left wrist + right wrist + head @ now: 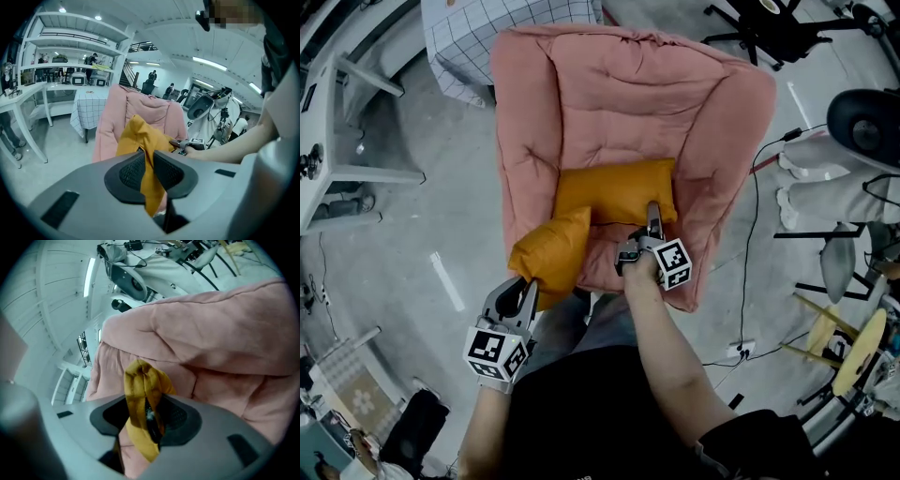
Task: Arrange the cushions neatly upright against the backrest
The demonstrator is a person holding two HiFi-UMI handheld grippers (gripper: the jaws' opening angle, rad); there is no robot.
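Mustard-yellow fabric sits in both pairs of jaws. The left gripper [149, 159] is clamped on a thin fold of the front cushion [551, 251], which stands tilted at the front left edge of the pink armchair [628, 94]. The right gripper [149, 405] pinches a bunched edge of the rear cushion [614, 192], which lies across the seat at the foot of the backrest. The two cushions meet at a corner.
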